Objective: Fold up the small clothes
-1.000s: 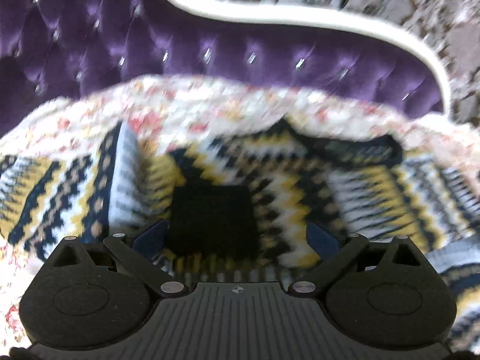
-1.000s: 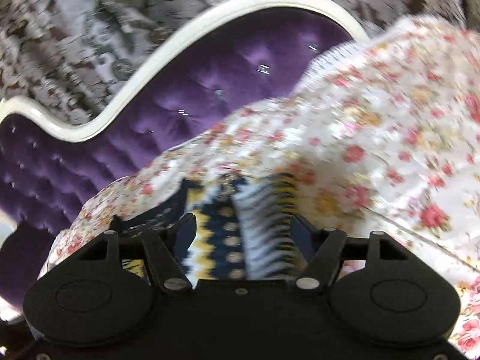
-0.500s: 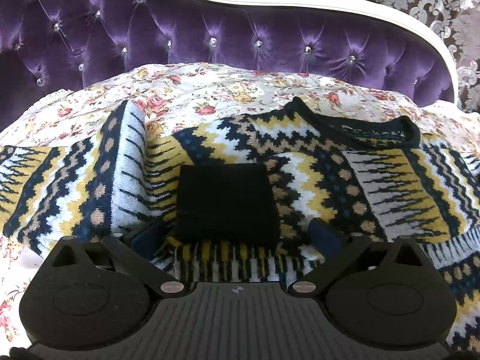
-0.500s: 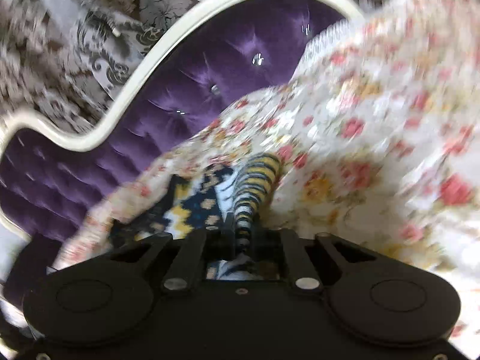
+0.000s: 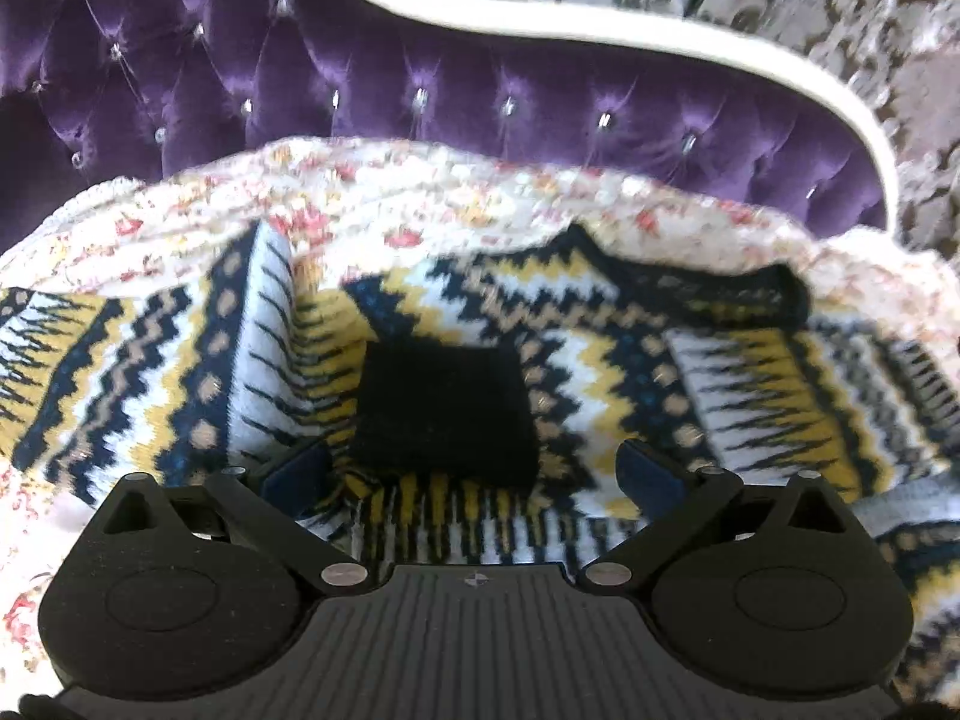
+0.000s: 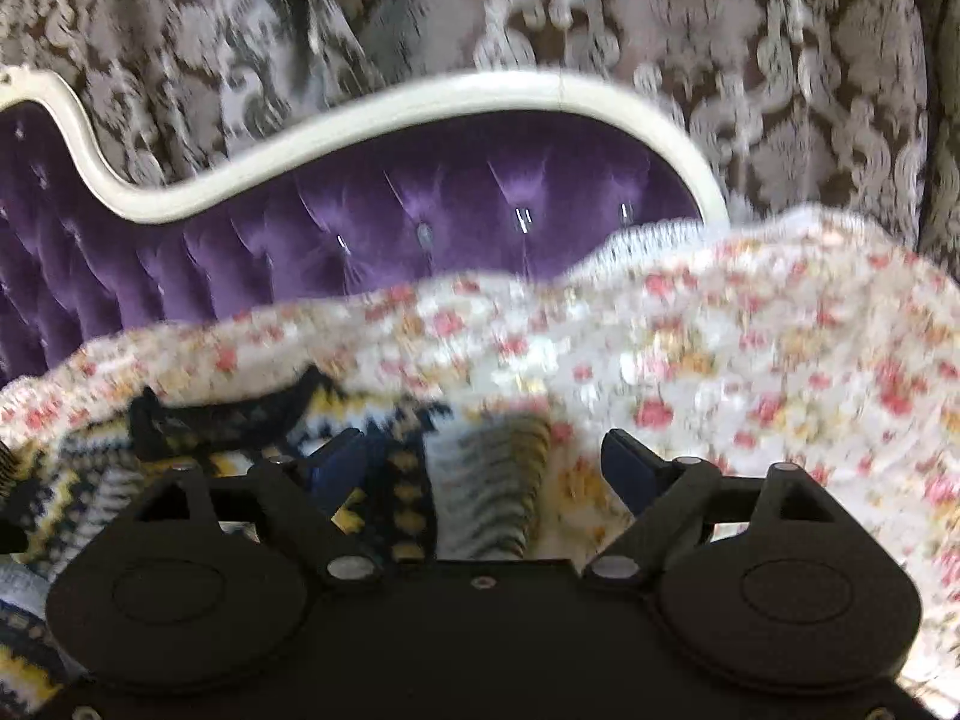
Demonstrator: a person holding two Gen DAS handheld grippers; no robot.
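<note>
The sweater (image 5: pixel 600 360), a knit w/ navy, yellow & white zigzag bands, lay spread on a flowered bedspread (image 5: pixel 456 204) in front of a purple tufted headboard (image 5: pixel 420 96) w/ a cream frame. A black square patch (image 5: pixel 444 414) sat on its front, its dark collar (image 5: pixel 720 294) toward the headboard. One sleeve stretched off to the left side in the left wrist view; both views were blurred.

Left hand-held gripper (image 5: pixel 474 474) hung low over the sweater's lower edge, jaws spread wide, the black patch & striped hem between the blue pads; the pads didn't look to be pressing on the knit, so nothing was gripped.

Right hand-held gripper (image 6: pixel 486 462) had just been opening: jaws stood wide apart. A folded bit of the sweater (image 6: pixel 492 480) lay between them, loose, touching neither pad as far as the blur allowed. Rest of the sweater trailed off to the left of that view, collar near the left finger (image 6: pixel 336 468). Bedspread filled the right side, patterned wallpaper (image 6: pixel 780 60) behind.
</note>
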